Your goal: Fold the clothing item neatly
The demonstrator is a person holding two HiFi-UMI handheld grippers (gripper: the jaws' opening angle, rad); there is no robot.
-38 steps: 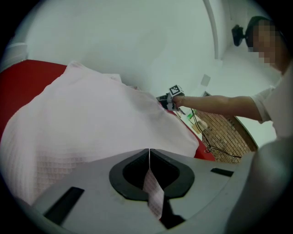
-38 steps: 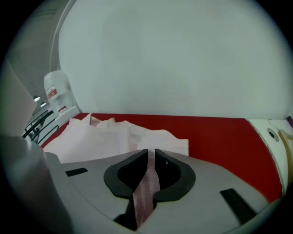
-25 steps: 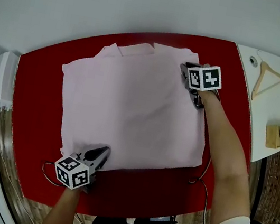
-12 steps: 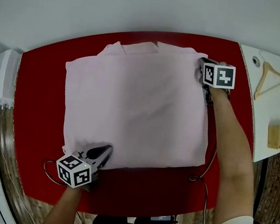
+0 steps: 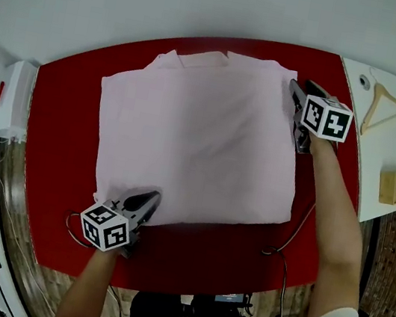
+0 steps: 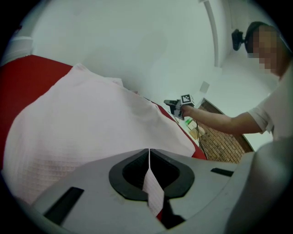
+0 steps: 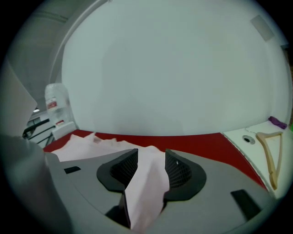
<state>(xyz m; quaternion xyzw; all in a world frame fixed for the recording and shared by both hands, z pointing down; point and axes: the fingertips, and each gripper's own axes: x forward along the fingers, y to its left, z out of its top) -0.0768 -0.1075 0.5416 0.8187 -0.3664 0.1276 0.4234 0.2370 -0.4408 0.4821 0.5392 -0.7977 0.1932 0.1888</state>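
From the head view, the pink garment (image 5: 202,132) lies spread flat on the red table (image 5: 59,129). The left gripper (image 5: 149,200) is at its near left corner and the right gripper (image 5: 305,89) at its far right corner.

In the left gripper view, the jaws are pinched tight on a thin fold of the garment.

In the right gripper view, the jaws have just been opening. They stand apart, with a bunch of fabric lying loose between them.

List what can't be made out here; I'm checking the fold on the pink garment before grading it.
- Head view: the pink garment's near-left corner, covered by the left gripper.
- Every view: its lower layers, under the top layer.
- Head view: items on the white side table, cut by the right edge.
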